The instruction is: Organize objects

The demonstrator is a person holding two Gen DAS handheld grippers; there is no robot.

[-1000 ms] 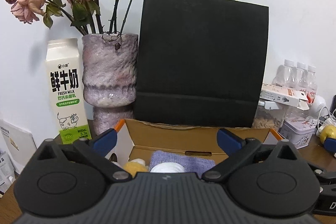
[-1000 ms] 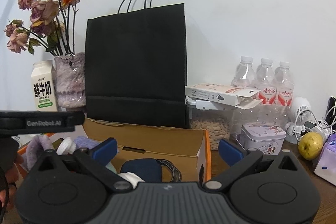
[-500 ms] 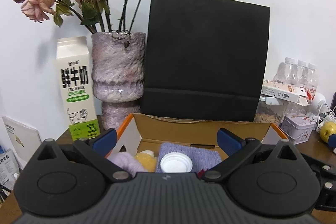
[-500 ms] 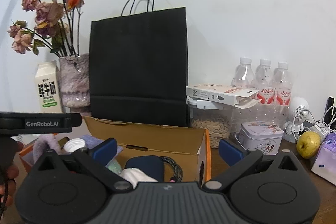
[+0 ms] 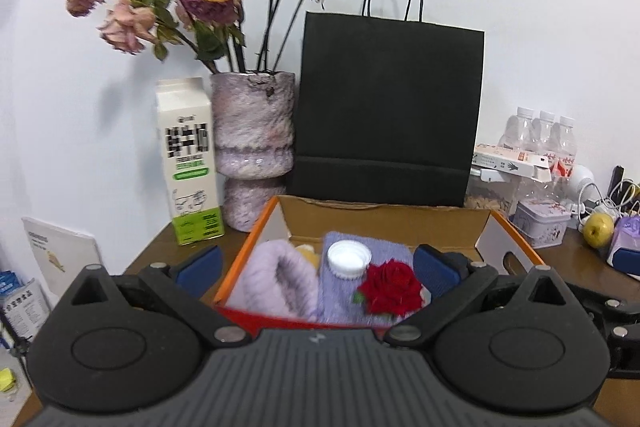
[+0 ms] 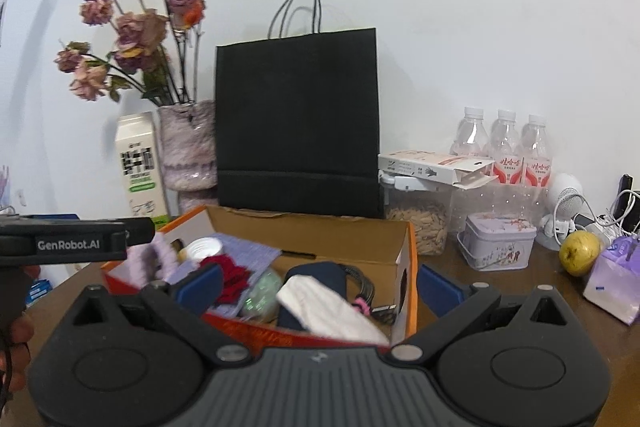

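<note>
An open cardboard box with an orange rim stands on the brown table. In the left wrist view it holds a lilac fluffy piece, a white lid, a red rose and a purple cloth. The right wrist view adds a navy pouch, a white cloth and a dark cable in the box. My left gripper is open and empty in front of the box's left half. My right gripper is open and empty before its right half.
A black paper bag, a vase of dried roses and a milk carton stand behind the box. To its right are a seed jar, a tin, water bottles, a yellow fruit and a purple packet.
Both grippers have drawn back from the box, so more of its inside shows, including the red rose. Their fingers stay spread and empty.
</note>
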